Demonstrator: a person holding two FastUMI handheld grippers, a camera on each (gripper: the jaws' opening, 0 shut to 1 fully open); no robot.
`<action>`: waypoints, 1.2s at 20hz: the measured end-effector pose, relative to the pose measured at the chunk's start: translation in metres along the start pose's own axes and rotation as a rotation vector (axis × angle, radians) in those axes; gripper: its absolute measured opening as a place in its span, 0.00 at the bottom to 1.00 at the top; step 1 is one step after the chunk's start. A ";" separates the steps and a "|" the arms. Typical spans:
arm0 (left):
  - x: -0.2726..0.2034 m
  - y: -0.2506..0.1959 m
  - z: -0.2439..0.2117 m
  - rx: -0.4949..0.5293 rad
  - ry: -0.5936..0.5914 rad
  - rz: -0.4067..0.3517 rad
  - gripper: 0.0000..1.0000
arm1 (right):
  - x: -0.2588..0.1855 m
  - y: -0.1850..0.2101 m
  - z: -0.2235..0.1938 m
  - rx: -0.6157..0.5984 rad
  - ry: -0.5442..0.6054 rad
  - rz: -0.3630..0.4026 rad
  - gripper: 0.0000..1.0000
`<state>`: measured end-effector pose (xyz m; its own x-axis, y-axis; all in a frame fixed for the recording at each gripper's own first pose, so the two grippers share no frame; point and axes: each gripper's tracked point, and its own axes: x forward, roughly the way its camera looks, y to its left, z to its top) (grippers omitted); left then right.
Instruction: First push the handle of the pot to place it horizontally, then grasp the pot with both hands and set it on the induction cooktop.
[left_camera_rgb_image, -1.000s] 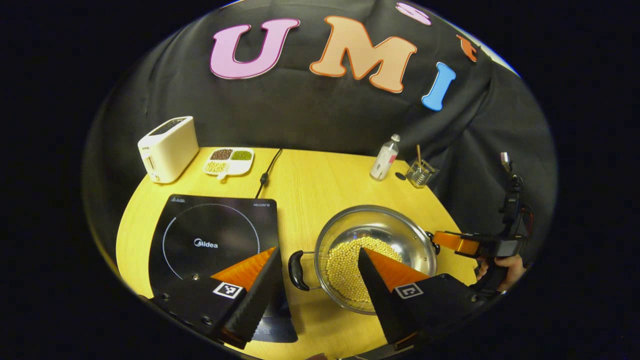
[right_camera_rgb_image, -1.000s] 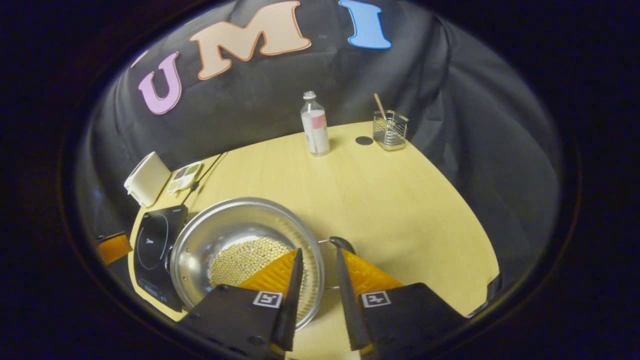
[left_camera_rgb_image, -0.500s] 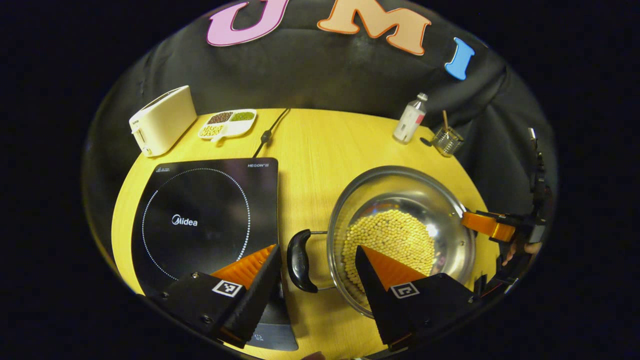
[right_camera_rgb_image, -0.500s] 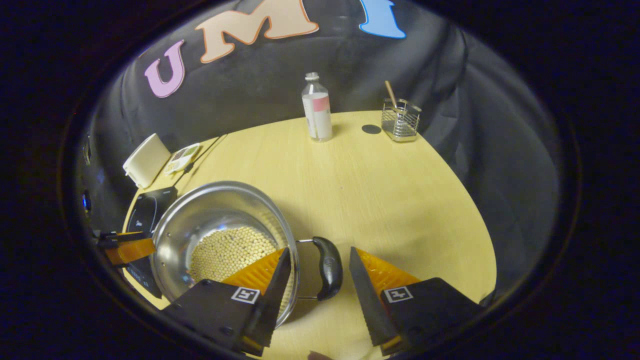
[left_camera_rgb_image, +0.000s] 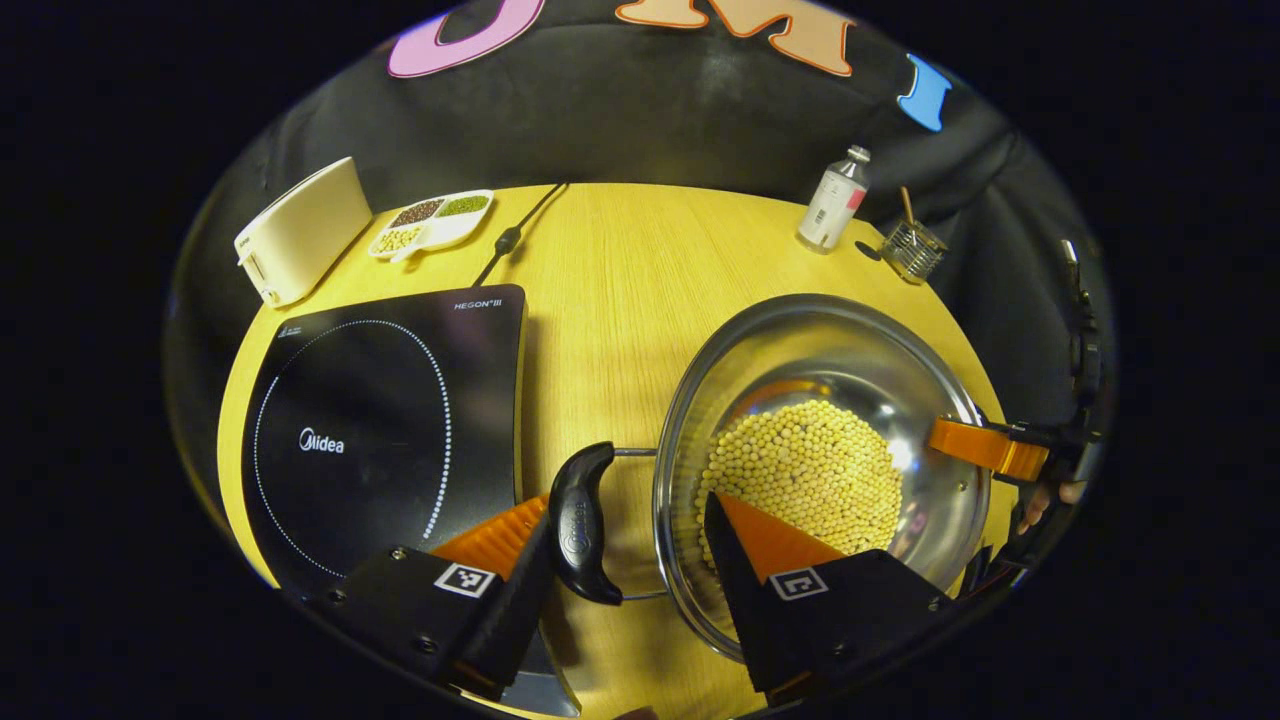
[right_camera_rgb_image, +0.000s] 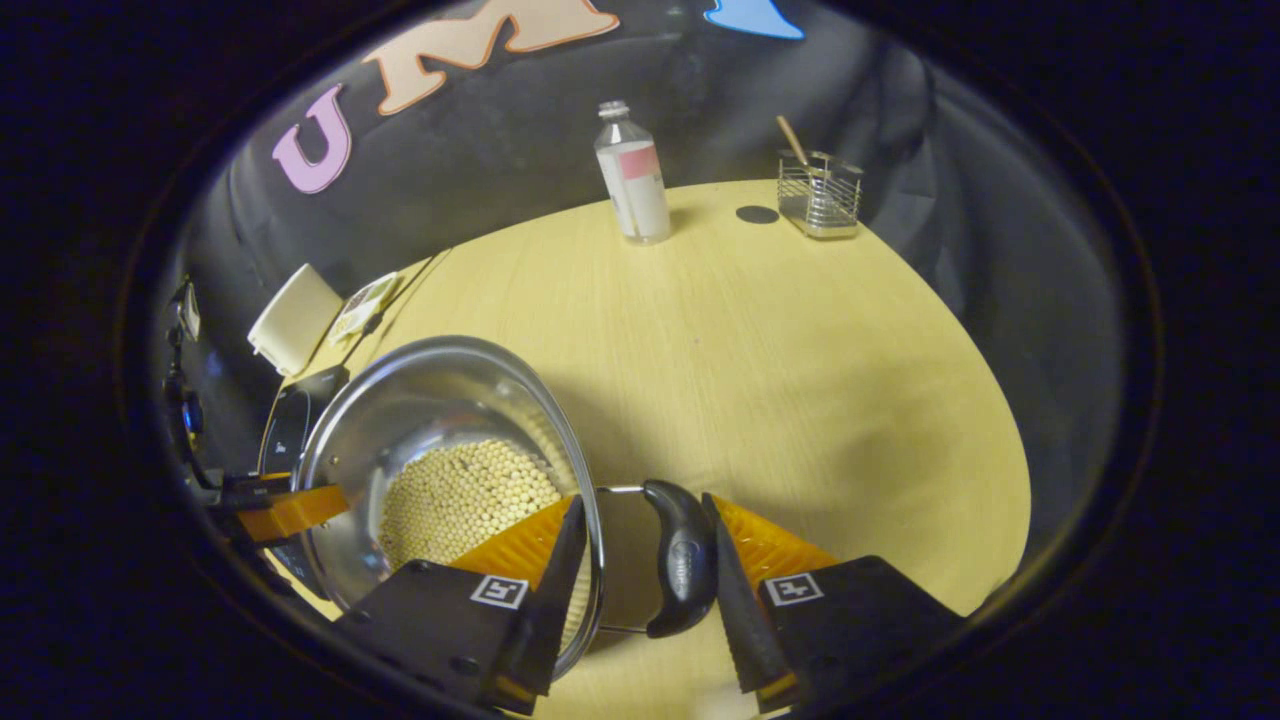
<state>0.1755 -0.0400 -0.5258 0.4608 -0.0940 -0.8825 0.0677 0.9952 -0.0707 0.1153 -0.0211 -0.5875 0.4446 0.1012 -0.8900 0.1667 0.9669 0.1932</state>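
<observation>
A steel pot (left_camera_rgb_image: 800, 330) holding yellow beans stands on the wooden table, right of the black induction cooktop (left_camera_rgb_image: 380, 420). My left gripper (left_camera_rgb_image: 625, 515) is open astride the pot's black left handle (left_camera_rgb_image: 580, 525). One finger rests against the handle's outer side and the other hangs inside the pot over the beans. My right gripper (right_camera_rgb_image: 643, 500) is open astride the pot's other black handle (right_camera_rgb_image: 685, 560), with one finger inside the pot (right_camera_rgb_image: 440, 390) and one outside the handle. The cooktop (right_camera_rgb_image: 285, 440) peeks out behind the pot.
At the back left stand a cream toaster (left_camera_rgb_image: 300, 230) and a divided dish of beans (left_camera_rgb_image: 430, 222), with a power cable (left_camera_rgb_image: 510, 235) beside them. A bottle (left_camera_rgb_image: 832, 200) and a wire holder (left_camera_rgb_image: 915, 250) stand at the back right.
Both grippers have come down and forward onto the pot's handles. The right gripper opened wider and now straddles its handle; the left finger has reached the left handle.
</observation>
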 end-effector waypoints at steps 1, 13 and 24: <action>0.005 0.001 0.001 0.002 0.001 0.010 0.84 | 0.001 -0.002 -0.002 0.002 0.005 -0.004 0.65; 0.013 -0.002 -0.008 -0.114 0.095 -0.035 0.56 | -0.003 -0.004 -0.008 0.048 0.059 0.043 0.47; -0.064 0.020 0.013 -0.112 0.018 -0.001 0.58 | -0.058 0.037 0.015 0.030 0.019 0.100 0.47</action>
<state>0.1587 -0.0148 -0.4652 0.4444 -0.0959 -0.8907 -0.0314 0.9920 -0.1225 0.1091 0.0049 -0.5220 0.4439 0.2013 -0.8732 0.1493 0.9442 0.2935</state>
